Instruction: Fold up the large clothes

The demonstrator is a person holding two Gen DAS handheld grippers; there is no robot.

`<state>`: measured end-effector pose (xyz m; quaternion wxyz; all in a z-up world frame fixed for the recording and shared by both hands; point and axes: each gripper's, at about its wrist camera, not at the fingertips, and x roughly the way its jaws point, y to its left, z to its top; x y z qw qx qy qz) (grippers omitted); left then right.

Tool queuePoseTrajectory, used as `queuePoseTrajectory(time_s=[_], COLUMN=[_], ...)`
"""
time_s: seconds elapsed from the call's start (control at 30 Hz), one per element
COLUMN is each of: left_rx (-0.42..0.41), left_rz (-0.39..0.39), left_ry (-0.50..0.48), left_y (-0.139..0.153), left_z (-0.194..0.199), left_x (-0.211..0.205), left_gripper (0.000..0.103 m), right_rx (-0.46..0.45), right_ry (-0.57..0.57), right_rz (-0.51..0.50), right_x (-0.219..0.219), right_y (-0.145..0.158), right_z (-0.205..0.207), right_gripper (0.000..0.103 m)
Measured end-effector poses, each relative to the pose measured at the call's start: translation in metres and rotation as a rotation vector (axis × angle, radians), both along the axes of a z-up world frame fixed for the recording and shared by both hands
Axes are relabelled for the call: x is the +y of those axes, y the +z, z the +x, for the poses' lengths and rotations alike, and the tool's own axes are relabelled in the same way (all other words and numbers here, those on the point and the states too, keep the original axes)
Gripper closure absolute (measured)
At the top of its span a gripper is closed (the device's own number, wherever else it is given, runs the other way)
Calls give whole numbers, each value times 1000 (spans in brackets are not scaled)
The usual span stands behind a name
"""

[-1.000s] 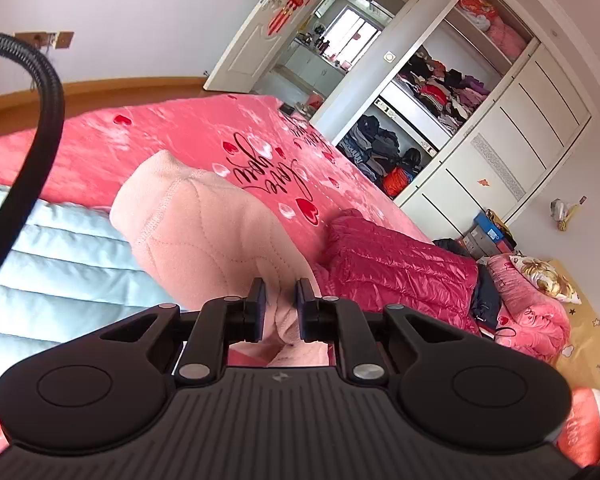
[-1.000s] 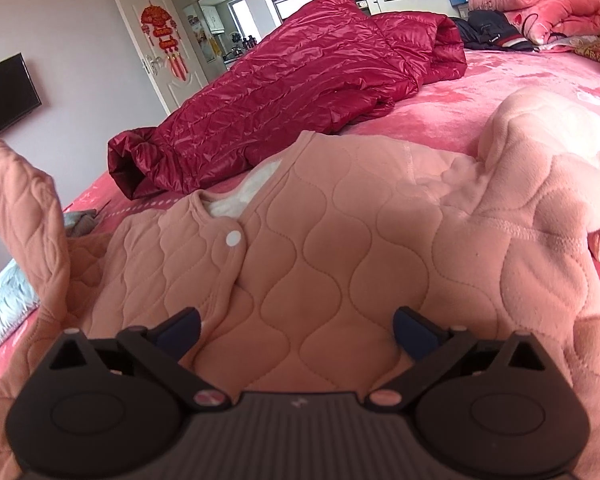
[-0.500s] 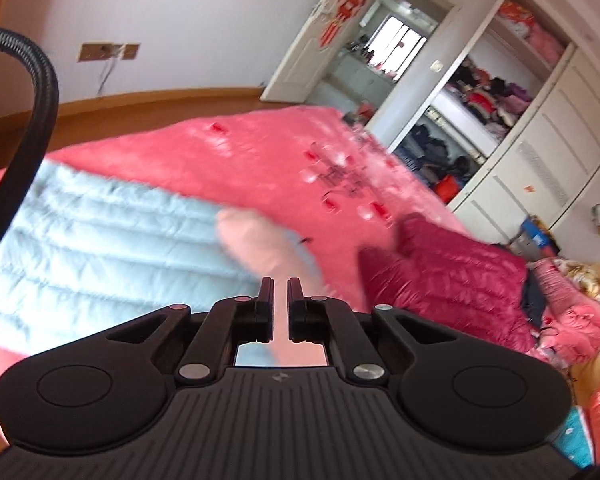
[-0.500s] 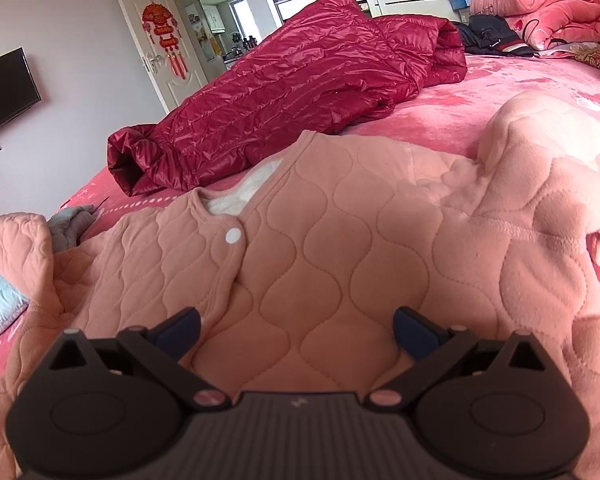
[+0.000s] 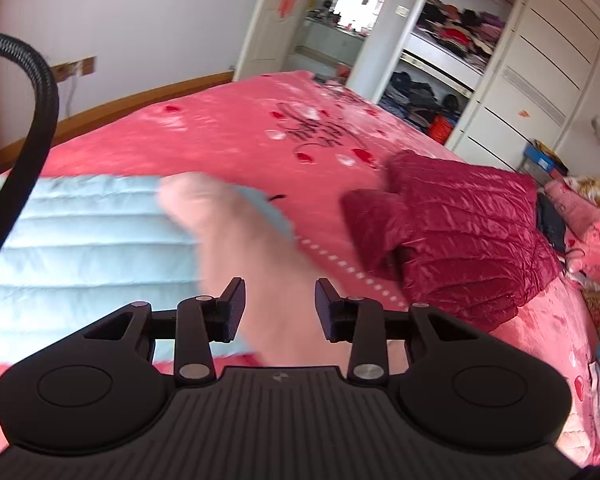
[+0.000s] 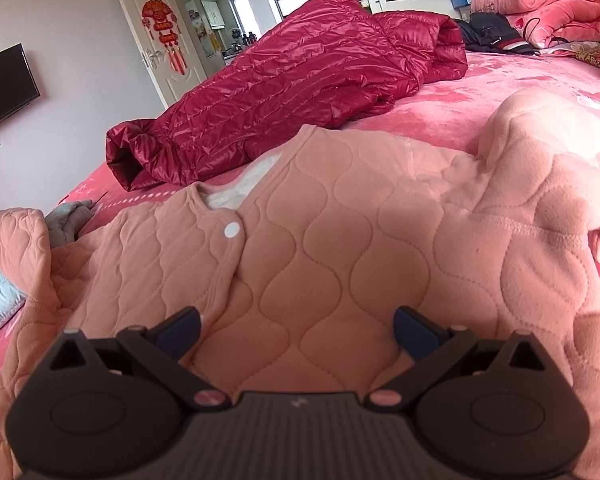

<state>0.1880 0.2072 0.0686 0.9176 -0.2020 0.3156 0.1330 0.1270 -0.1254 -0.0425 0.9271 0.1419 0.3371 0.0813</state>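
A pink quilted jacket [image 6: 340, 232] lies front-up and buttoned on the red bedspread [image 6: 500, 76]. My right gripper [image 6: 296, 328] is open and empty, hovering just over the jacket's lower front. The jacket's left sleeve [image 5: 240, 232] stretches out over a light blue padded garment [image 5: 84, 240]; it is blurred in the left wrist view and its cuff shows in the right wrist view [image 6: 16, 236]. My left gripper [image 5: 280, 306] is open above that sleeve, holding nothing. The jacket's right sleeve [image 6: 540, 152] lies bunched at the right.
A dark red down coat [image 6: 300, 92] lies beyond the jacket, also in the left wrist view [image 5: 460, 240]. A pink quilt pile [image 6: 556, 12] and dark clothes [image 6: 492, 32] sit at the bed's far end. An open wardrobe [image 5: 452, 52] stands beside the bed.
My left gripper was shut on the pink sleeve, carried it out over the blue garment, then opened and let it drop. My right gripper has stayed open and still.
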Motion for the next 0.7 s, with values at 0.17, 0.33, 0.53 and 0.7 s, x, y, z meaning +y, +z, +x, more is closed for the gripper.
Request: queuePoseTrajectory(time_s=[0.17, 0.33, 0.53, 0.7], left_rx=[-10, 46, 192, 212], left_rz=[-12, -72, -39, 106], left_ry=[-98, -180, -105, 10], left_y=[-12, -45, -101, -97], left_z=[66, 121, 130, 84], left_x=[-43, -84, -106, -81], left_gripper=[57, 57, 60, 67], right_rx=[6, 9, 8, 8], right_ry=[7, 14, 21, 26], right_rz=[-13, -26, -21, -20], right_x=[3, 5, 4, 4], right_y=[-1, -2, -4, -4], right_z=[2, 4, 6, 7], right_gripper=[0, 0, 0, 0])
